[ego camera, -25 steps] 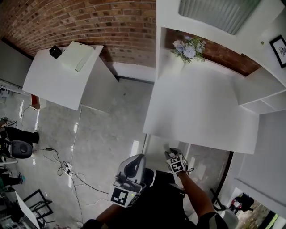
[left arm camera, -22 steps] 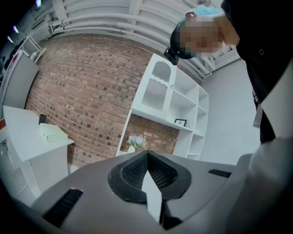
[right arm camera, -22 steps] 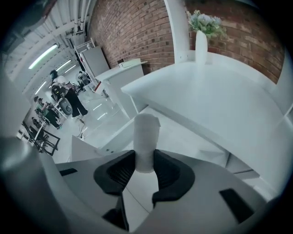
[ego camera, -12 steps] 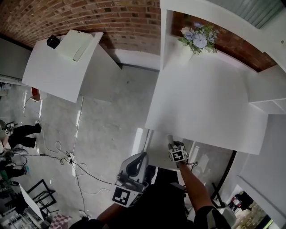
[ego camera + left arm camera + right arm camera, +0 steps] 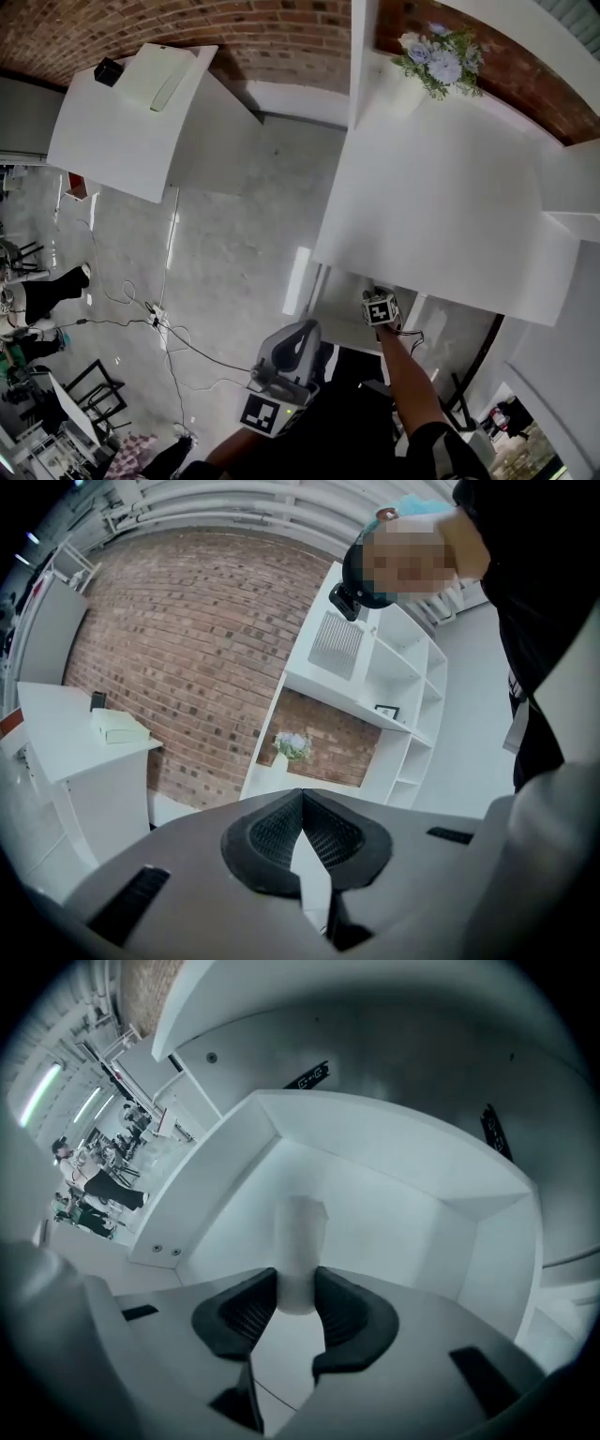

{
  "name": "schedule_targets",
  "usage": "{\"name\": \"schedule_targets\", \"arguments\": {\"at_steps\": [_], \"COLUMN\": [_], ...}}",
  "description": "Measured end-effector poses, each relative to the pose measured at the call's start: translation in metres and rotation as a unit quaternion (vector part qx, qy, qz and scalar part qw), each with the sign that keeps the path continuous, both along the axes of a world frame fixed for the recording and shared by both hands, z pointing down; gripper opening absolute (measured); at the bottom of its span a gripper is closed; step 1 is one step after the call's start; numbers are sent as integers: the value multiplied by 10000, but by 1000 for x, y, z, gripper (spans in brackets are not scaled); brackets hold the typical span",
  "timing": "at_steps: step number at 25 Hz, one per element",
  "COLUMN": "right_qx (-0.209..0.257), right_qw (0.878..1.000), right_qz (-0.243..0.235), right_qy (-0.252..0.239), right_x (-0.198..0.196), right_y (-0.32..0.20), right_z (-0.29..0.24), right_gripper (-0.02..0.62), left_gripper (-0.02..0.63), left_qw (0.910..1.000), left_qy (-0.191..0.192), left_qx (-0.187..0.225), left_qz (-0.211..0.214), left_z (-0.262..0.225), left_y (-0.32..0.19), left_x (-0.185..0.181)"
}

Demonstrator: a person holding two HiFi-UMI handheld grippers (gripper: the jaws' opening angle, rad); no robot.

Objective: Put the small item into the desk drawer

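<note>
A small white cylindrical item [image 5: 300,1237] sits between the dark pads of my right gripper [image 5: 297,1290], which is shut on it. That gripper hangs over the inside of the open white desk drawer [image 5: 403,1162], with the item pointing toward the drawer's floor. In the head view the right gripper [image 5: 379,308] is at the near edge of the white desk [image 5: 441,206], over the drawer [image 5: 339,298]. My left gripper [image 5: 281,373] stays low by the person's body. Its jaws [image 5: 302,803] are shut, tips touching, and hold nothing.
A vase of pale flowers [image 5: 439,58] stands at the desk's back. White shelves [image 5: 572,197] rise at the right. A second white table [image 5: 122,112] at the left carries a pale green box [image 5: 161,77] and a black object [image 5: 107,71]. Cables [image 5: 159,323] trail over the floor.
My right gripper has moved forward toward the desk's near edge and over the drawer with the item in it. The left gripper has stayed by the body.
</note>
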State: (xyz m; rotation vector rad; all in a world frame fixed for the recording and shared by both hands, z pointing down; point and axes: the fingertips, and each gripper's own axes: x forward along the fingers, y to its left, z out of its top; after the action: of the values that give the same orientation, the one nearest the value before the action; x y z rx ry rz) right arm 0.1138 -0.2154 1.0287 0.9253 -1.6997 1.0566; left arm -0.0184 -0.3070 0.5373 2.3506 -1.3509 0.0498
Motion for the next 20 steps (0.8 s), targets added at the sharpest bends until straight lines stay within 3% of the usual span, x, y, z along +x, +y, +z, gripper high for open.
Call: {"name": "schedule_targets", "arguments": {"at_steps": [13,20], "right_qx": [-223,-196], "right_qw": [9992,9988], "right_qz": [211,287], "right_qy": [246,336], "right_x": [13,20], "right_y": [7,11], "right_z": [23,25], "right_gripper": [158,184], "left_gripper": [23,23], "left_qw": [9996,9996], "left_qy": [108,172], "left_qx": [-244,-170], "left_qz": [-136,-113], "left_z": [17,12], "left_y": [9,15], "left_x": [1,0]}}
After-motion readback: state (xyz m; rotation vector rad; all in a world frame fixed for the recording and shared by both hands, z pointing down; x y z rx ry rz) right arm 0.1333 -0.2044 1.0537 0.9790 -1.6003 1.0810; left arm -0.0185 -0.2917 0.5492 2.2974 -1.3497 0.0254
